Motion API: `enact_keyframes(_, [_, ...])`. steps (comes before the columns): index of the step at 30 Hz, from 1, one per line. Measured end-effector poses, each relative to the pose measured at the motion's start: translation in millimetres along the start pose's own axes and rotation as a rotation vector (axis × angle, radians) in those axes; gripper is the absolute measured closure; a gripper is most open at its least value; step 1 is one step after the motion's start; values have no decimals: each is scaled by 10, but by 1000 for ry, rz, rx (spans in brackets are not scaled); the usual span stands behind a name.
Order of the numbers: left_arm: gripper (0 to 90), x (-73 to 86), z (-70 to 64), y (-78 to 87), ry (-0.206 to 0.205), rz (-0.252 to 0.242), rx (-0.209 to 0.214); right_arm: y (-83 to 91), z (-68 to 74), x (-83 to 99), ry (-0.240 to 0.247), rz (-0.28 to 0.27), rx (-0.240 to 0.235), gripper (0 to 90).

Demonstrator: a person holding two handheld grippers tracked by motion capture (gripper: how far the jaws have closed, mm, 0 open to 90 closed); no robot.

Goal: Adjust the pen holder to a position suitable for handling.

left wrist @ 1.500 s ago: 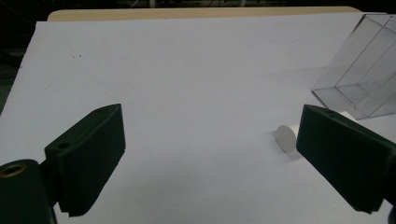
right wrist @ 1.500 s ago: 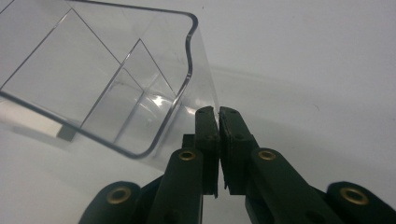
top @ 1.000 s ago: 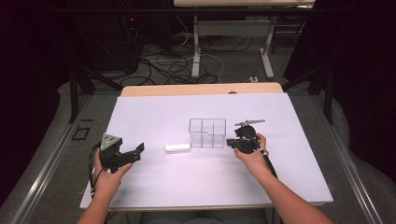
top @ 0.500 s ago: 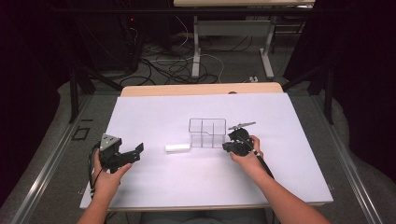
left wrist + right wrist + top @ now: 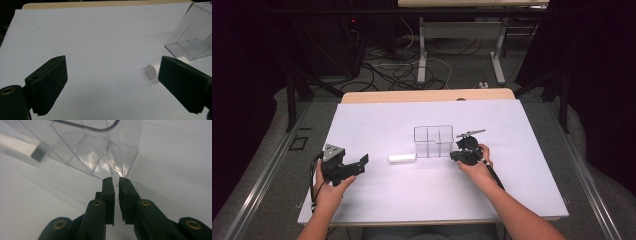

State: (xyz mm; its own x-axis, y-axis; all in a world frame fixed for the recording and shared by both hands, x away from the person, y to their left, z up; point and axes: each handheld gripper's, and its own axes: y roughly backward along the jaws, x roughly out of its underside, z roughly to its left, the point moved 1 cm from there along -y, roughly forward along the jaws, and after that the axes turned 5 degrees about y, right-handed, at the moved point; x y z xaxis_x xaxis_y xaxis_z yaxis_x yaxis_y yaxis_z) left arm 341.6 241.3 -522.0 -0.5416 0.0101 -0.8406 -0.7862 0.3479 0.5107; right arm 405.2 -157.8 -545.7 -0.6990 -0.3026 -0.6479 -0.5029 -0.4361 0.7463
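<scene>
A clear plastic box [image 5: 433, 141] with inner dividers stands mid-table on the white sheet. A short white cylinder [image 5: 402, 158] lies on its side just left of the box. My right gripper [image 5: 455, 154] is at the box's right front corner; in the right gripper view its jaws [image 5: 116, 181] stand nearly together, pinching the bottom corner edge of the box [image 5: 95, 147]. My left gripper [image 5: 362, 164] rests at the front left, open and holding nothing. In the left gripper view, my left gripper [image 5: 112, 82] points at the cylinder [image 5: 152, 71] and the box [image 5: 192, 37] beyond it.
The white sheet [image 5: 512, 125] covers most of the wooden table, whose far edge [image 5: 427, 95] shows at the back. A thin grey rod [image 5: 470, 133] sticks out above the right gripper. Cables and desk legs lie on the floor beyond.
My right gripper moved left up to the box's right corner and stayed there. The left gripper, box and cylinder have not moved.
</scene>
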Motion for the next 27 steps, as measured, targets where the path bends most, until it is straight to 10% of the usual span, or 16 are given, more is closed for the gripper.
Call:
enact_keyframes(20, [158,-3,-254,-177,-131,85,37,233,-24,32,90,-32,-44,512])
enact_keyframes(27, [158,18,-254,-147,-123,85,45,317,68,-15,261,-53,-92,392])
